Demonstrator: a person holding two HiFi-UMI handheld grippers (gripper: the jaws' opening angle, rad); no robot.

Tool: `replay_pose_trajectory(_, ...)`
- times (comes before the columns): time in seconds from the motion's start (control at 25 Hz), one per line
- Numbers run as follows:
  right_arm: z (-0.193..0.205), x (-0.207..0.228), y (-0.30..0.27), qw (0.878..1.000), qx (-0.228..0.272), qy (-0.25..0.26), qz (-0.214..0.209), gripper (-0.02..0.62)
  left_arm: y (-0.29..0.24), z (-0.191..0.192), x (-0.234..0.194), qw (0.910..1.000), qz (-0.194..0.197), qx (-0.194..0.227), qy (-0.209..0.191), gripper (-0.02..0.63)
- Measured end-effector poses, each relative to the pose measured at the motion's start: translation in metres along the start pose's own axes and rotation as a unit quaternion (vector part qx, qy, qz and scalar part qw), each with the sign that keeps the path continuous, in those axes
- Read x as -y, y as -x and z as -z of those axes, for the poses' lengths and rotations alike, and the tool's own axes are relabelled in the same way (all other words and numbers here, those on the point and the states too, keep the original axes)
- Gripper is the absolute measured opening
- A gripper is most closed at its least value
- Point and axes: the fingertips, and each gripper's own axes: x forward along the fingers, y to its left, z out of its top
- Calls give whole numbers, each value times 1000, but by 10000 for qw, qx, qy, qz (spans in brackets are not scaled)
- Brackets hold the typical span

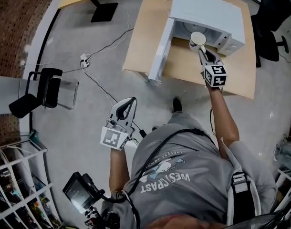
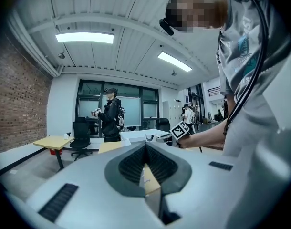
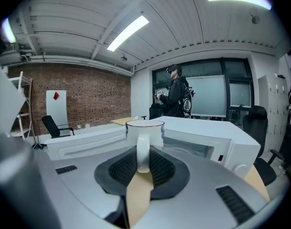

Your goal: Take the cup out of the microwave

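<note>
The white cup (image 1: 198,39) hangs in front of the white microwave's (image 1: 207,11) open cavity, above the wooden table. My right gripper (image 1: 201,49) is shut on the cup's handle. In the right gripper view the handle (image 3: 142,152) is pinched between the dark pads and the cup (image 3: 144,129) stands upright beyond them. The microwave's door (image 1: 161,51) is swung open to the left. My left gripper (image 1: 132,101) hangs over the floor well short of the table, jaws together with nothing in them. The left gripper view shows its closed tips (image 2: 145,146) and the cup (image 2: 149,138) far off.
The wooden table (image 1: 233,78) bears the microwave. A black chair (image 1: 40,92) and cables (image 1: 98,75) lie on the floor at left, an office chair (image 1: 272,23) at right. White shelving (image 1: 16,185) stands at lower left. A person in black (image 3: 176,97) stands far back.
</note>
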Motion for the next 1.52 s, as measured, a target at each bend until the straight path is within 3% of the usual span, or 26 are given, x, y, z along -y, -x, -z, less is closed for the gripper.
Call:
replay_pose_trajectory(0.16, -20, -22, 32, 9998, 179, 11, 21, 66, 34, 5, 6, 9998, -8, -139, -147, 43)
replay_pose_trajectory(0.48, -63, -78, 115, 9983, 569, 116, 54, 67, 102, -15, 20, 9990, 187, 145, -371, 43)
replay_pose_trajectory(0.76, -77, -104, 167, 9963, 859, 36, 95, 67, 113, -22, 26, 9957, 585, 374, -618, 43)
replay_pose_trajectory(1.12, -89, -119, 247, 9956, 911, 24, 233, 67, 70, -54, 45, 9787, 1507, 887, -1077, 43)
replay_pose_trajectory(1.36, -89, -97, 293, 9944, 944, 117, 462, 67, 16, -63, 70, 9671, 2027, 941, -1214, 43)
replay_pose_trajectory(1.52, -85, -73, 316, 9934, 981, 124, 573, 66, -28, -74, 104, 9547, 2420, 1024, -1396, 43)
